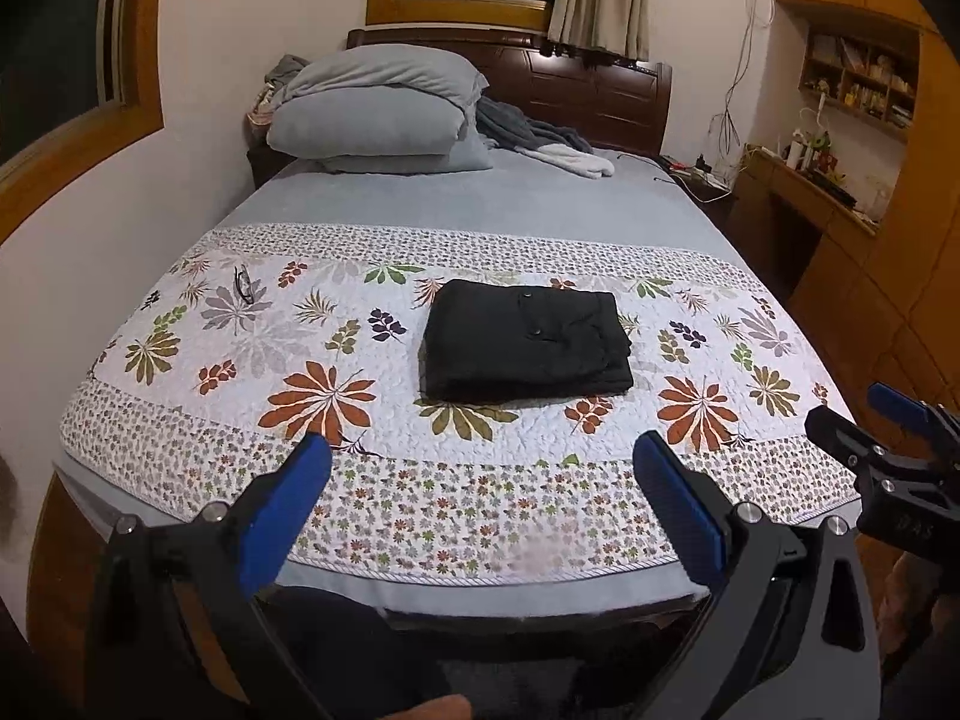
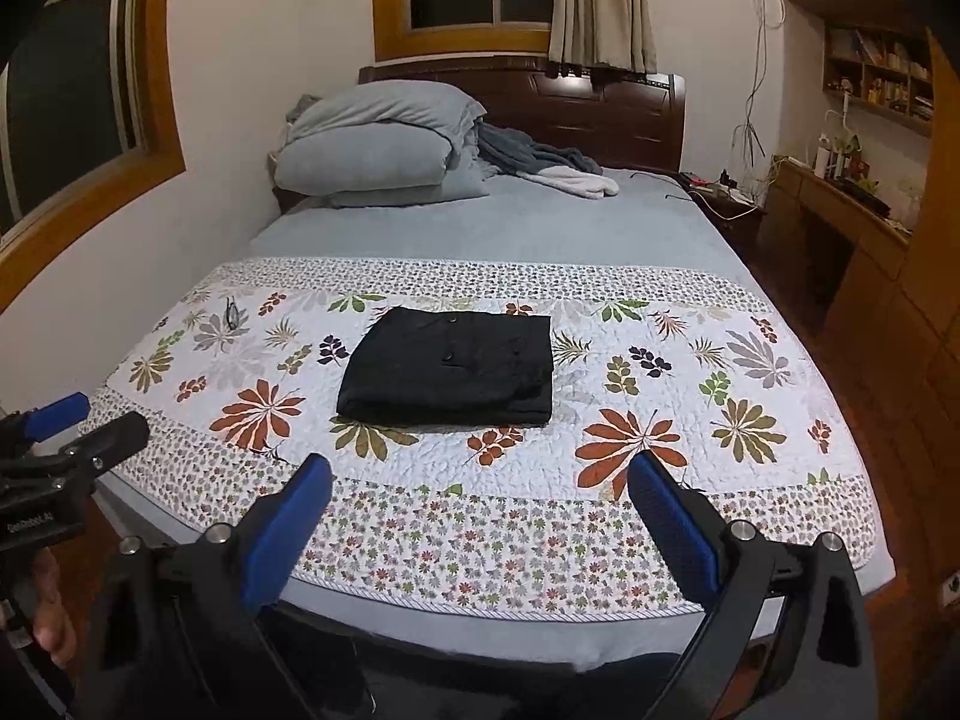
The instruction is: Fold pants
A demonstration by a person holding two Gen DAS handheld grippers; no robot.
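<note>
Left wrist view shows the black pants folded into a compact, thick rectangle, layered edges stacked on the near and right sides, two dark buttons on the top face. They lie flat in the middle of the floral quilt across the foot of the bed. Both tools are well short of the pants: the left tool and right tool each have blue pads spread wide, holding nothing.
</note>
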